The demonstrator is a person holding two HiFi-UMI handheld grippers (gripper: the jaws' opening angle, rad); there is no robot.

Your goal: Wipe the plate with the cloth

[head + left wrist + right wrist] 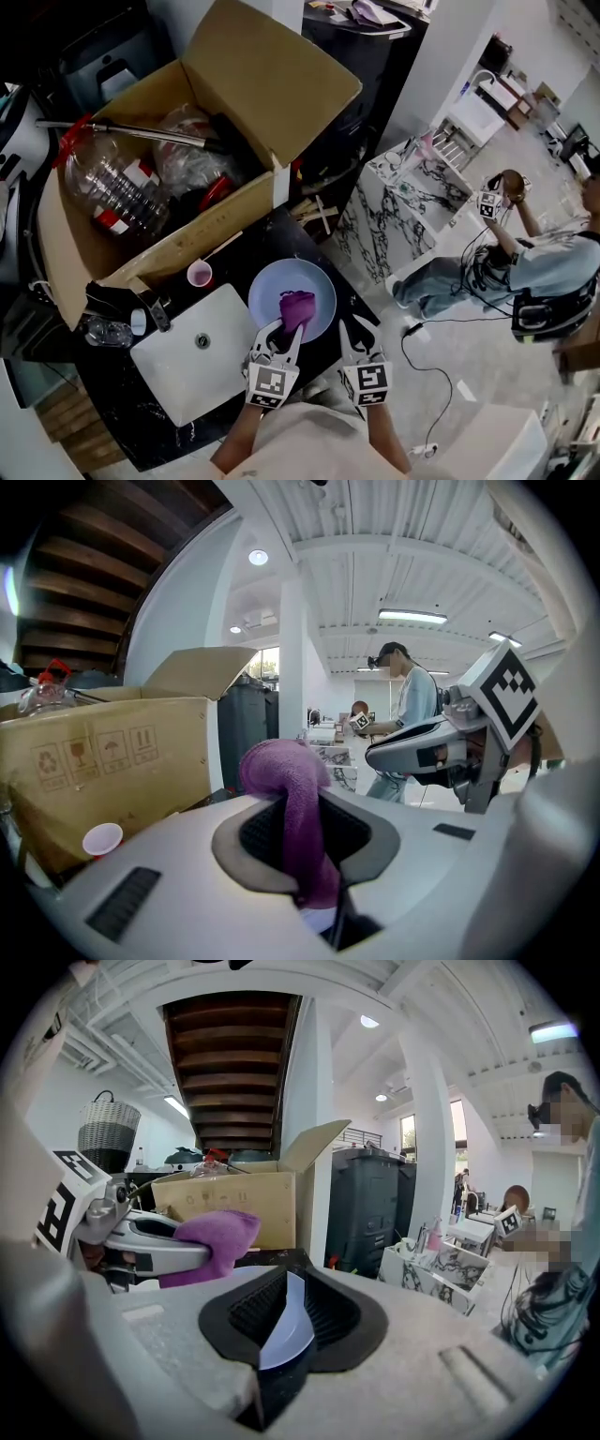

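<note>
A pale lilac plate (292, 295) is held over the black counter beside the white sink (192, 356). My right gripper (349, 328) is shut on the plate's near right rim; in the right gripper view the plate's edge (287, 1330) stands pinched between the jaws. My left gripper (284, 330) is shut on a purple cloth (297, 307), which lies bunched on the plate's face. In the left gripper view the cloth (292, 803) hangs out of the jaws. The cloth (212, 1241) and the left gripper also show at the left of the right gripper view.
A big open cardboard box (197, 159) with plastic bottles stands behind the sink. A small pink cup (199, 274) sits by the box. A marble-patterned counter (394, 202) is to the right. A person (511, 262) with grippers sits on the floor at right.
</note>
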